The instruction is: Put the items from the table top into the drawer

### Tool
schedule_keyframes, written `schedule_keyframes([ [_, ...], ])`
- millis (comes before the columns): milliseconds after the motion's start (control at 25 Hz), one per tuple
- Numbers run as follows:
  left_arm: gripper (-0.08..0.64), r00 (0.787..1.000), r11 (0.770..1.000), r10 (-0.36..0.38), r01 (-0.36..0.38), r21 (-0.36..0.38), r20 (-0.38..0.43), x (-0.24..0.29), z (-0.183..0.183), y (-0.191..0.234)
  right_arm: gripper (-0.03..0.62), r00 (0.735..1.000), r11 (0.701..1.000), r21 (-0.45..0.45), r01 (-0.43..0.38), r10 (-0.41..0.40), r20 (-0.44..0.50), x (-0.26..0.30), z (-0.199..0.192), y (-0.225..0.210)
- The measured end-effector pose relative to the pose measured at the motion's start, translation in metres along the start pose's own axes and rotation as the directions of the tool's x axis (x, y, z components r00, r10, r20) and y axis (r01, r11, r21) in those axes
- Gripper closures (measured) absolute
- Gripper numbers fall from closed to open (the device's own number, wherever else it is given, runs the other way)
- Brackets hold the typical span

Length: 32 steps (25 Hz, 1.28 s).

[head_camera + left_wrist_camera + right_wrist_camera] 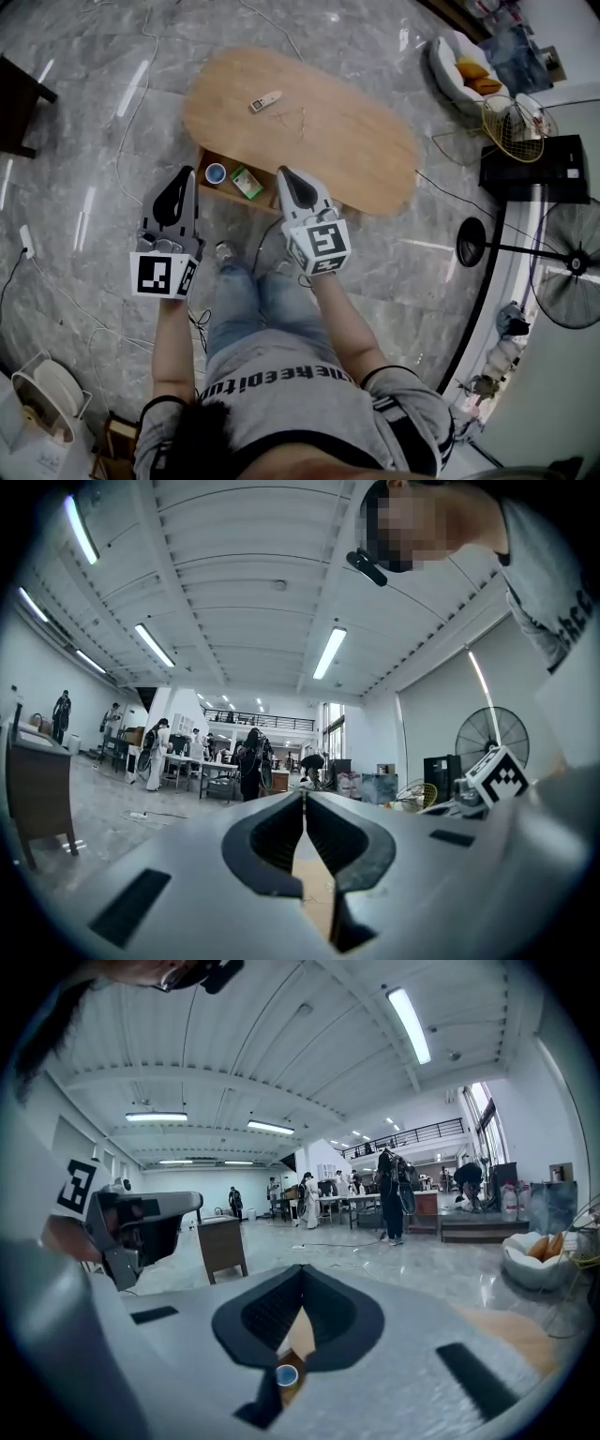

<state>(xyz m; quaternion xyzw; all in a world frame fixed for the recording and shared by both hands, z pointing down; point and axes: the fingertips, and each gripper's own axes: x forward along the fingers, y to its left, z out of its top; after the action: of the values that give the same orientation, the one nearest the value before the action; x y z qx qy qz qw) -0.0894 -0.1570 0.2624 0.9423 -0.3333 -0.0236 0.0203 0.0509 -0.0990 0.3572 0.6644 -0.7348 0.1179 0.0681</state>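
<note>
Table, oval, wooden, on a marble floor; the largest piece.
Drawer, pulled open under the table's near edge.
Left gripper, jaws together, nothing between them, held above the drawer.
Right gripper, jaws likewise pressed together and empty, beside the left one.
Green box, lying in the drawer: done.
Blue-rimmed round item, in the drawer near the box: done.
Pale oblong item, on the table top, well apart from both grippers: left to move.
Thin wiry scrap, just beside it; too small to identify, probably also outstanding.
Progress: judged roughly half complete.
</note>
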Motion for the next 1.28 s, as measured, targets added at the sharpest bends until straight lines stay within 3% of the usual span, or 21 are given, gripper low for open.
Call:
schedule_keyframes([
  [440,0.548,0.998,1.0,-0.024,0.023,0.015,0.063,-0.01,0.047,-0.038,0.597,0.994,0.999,-0.047,-0.005,0.01,0.109,-0.048,0.065,0.001],
  [1280,0.546,0.987,0.997,0.035,-0.045,0.058,0.156,-0.03,0.109,-0.096,0.595,0.964,0.993,-0.108,0.05,-0.02,0.265,-0.14,0.136,-0.035],
])
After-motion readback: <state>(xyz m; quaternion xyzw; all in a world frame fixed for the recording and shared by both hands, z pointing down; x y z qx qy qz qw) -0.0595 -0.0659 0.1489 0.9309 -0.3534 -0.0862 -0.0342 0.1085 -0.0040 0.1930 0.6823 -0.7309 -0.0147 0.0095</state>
